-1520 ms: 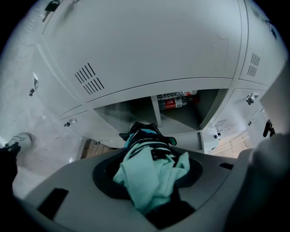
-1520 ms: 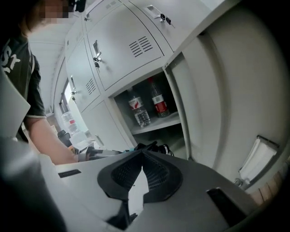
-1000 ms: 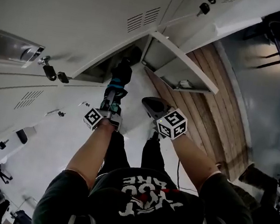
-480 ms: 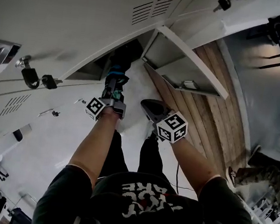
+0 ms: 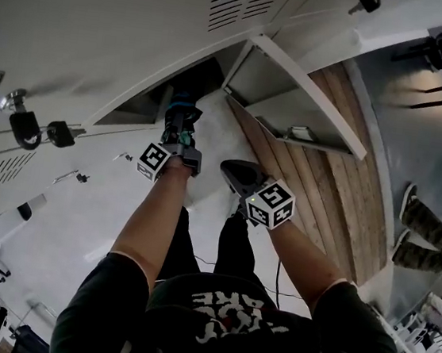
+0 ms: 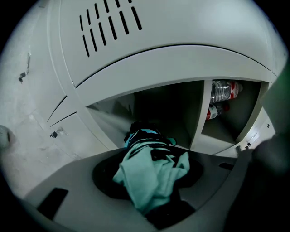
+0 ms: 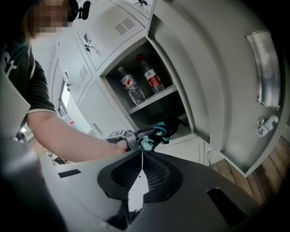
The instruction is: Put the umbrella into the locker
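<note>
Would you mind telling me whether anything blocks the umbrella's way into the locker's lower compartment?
Nothing visible does. The left hand-held gripper holds the umbrella pointing into the open lower compartment, which is dark but looks free where it shows. The door is swung aside, and the bottles stand on the shelf above.

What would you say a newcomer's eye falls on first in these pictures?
The folded teal-and-black fabric umbrella, clamped in the left gripper, pokes into the open grey metal locker, under its shelf. On that shelf sit two clear plastic bottles with red labels.
</note>
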`<state>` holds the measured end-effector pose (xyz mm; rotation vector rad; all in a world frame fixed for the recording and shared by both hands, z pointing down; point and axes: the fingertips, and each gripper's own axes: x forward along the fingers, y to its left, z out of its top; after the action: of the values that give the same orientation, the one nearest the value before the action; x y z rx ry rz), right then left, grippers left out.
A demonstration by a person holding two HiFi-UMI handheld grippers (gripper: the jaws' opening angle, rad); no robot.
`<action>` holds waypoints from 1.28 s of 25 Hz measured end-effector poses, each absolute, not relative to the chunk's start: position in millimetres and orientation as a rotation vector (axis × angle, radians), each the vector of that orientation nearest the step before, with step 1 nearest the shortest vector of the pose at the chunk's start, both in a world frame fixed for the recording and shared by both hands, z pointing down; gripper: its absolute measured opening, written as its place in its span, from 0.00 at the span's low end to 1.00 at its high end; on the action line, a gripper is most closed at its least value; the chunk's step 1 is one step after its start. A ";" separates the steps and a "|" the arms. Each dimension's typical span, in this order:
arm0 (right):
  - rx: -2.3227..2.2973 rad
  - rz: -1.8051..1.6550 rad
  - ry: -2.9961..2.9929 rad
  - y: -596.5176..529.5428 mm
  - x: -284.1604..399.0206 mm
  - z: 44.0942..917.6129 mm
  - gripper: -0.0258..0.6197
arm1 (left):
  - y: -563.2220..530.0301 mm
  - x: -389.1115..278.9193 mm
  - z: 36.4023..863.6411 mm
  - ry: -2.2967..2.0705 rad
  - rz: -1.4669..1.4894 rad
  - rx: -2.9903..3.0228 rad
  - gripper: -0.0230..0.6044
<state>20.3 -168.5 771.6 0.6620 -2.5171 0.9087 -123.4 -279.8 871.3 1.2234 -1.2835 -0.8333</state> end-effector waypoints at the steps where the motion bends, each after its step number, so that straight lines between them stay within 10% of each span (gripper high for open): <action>1: 0.661 0.912 -2.515 -167.9 20.4 773.0 0.09 | -282.7 -123.5 871.4 -1.291 -0.829 1.229 0.38; 32: 0.623 0.943 -2.483 -154.2 23.5 791.8 0.10 | -354.9 -112.7 868.4 -1.558 -0.101 1.728 0.38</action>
<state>23.5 -154.2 791.8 0.6228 -2.4828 0.9433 -112.7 -354.9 868.4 1.7281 -1.5579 -0.1006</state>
